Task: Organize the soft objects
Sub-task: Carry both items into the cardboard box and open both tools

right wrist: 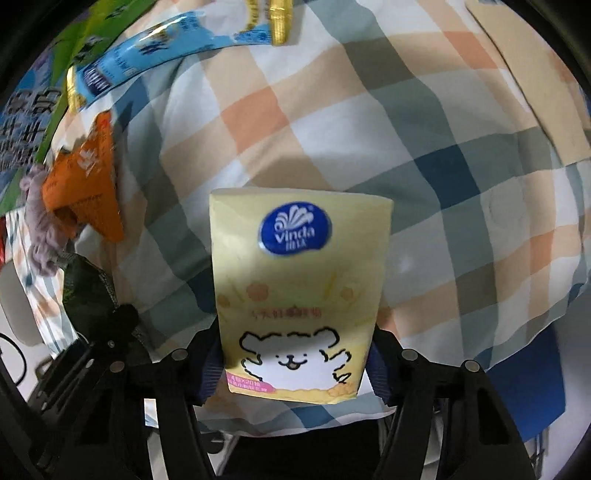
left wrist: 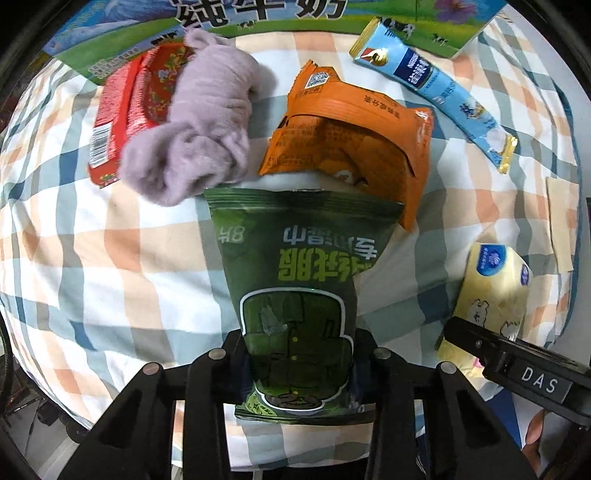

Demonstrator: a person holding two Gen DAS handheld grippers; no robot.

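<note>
My left gripper is shut on a green wet-wipe packet, held above the checked cloth. My right gripper is shut on a yellow Vinda tissue pack; the pack also shows in the left wrist view, with the right gripper at the lower right. Beyond the green packet lie an orange pouch, a lilac rolled cloth, a red packet and a light blue stick packet.
A green and blue milk carton box stands along the far edge. A beige paper piece lies at the right. In the right wrist view the orange pouch, blue stick packet and lilac cloth sit at the left.
</note>
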